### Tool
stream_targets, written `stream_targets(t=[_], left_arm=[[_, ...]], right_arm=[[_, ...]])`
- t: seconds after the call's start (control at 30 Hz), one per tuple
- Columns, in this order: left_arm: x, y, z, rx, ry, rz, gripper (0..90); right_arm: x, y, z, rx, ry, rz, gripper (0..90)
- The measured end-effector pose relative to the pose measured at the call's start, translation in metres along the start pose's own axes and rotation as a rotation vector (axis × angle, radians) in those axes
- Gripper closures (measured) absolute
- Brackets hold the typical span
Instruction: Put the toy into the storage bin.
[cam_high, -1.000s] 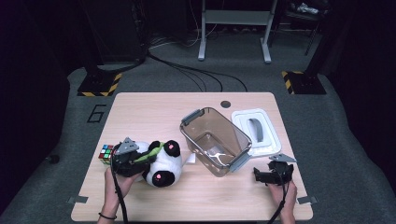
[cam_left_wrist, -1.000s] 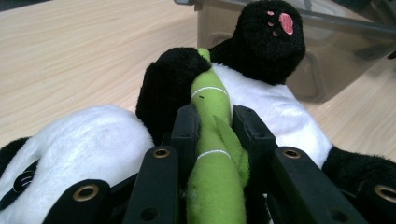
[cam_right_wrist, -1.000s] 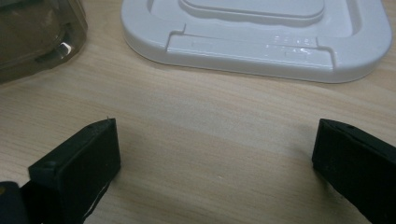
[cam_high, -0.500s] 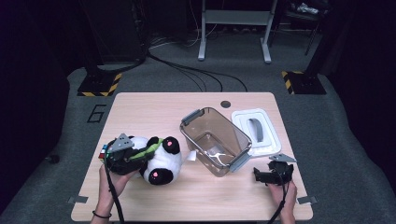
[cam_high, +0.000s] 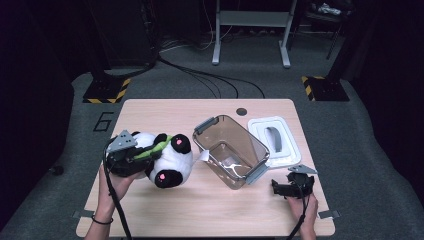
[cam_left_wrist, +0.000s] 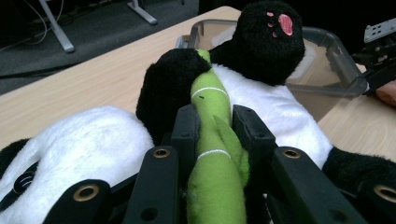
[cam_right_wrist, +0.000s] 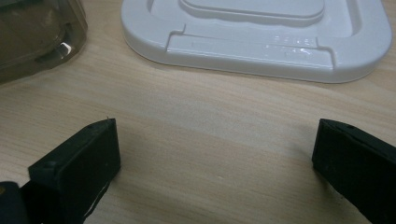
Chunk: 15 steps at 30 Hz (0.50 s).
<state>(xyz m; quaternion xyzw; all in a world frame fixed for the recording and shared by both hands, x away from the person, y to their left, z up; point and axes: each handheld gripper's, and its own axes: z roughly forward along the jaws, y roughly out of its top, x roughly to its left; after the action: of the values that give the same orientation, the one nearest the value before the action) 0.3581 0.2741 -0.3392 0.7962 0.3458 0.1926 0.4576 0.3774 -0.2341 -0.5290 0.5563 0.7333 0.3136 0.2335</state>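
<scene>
While left gripper squeezes green stick on toy panda, just left of clear box above counter: lift slow, keep squeeze tight, carry over box, lower gently inside. Right gripper open, empty, near white lid.

My left gripper clamps green bamboo stalk on plush panda; clear container beyond, on wooden table.
</scene>
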Motion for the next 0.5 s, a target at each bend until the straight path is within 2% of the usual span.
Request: stream_targets(t=[0.17,0.37,0.5], left_arm=[[0.004,0.012,0.003,-0.003,-0.009,0.019,72.0],[0.01,0.035,0.009,-0.024,-0.048,0.04,72.0],[0.012,0.044,0.012,-0.028,-0.063,0.057,72.1]], right_arm=[[0.0,0.0,0.0,-0.001,0.0,0.0,0.1],[0.0,0.0,0.0,0.0,0.0,0.0,0.1],[0.0,0.0,0.0,0.0,0.0,0.0,0.1]])
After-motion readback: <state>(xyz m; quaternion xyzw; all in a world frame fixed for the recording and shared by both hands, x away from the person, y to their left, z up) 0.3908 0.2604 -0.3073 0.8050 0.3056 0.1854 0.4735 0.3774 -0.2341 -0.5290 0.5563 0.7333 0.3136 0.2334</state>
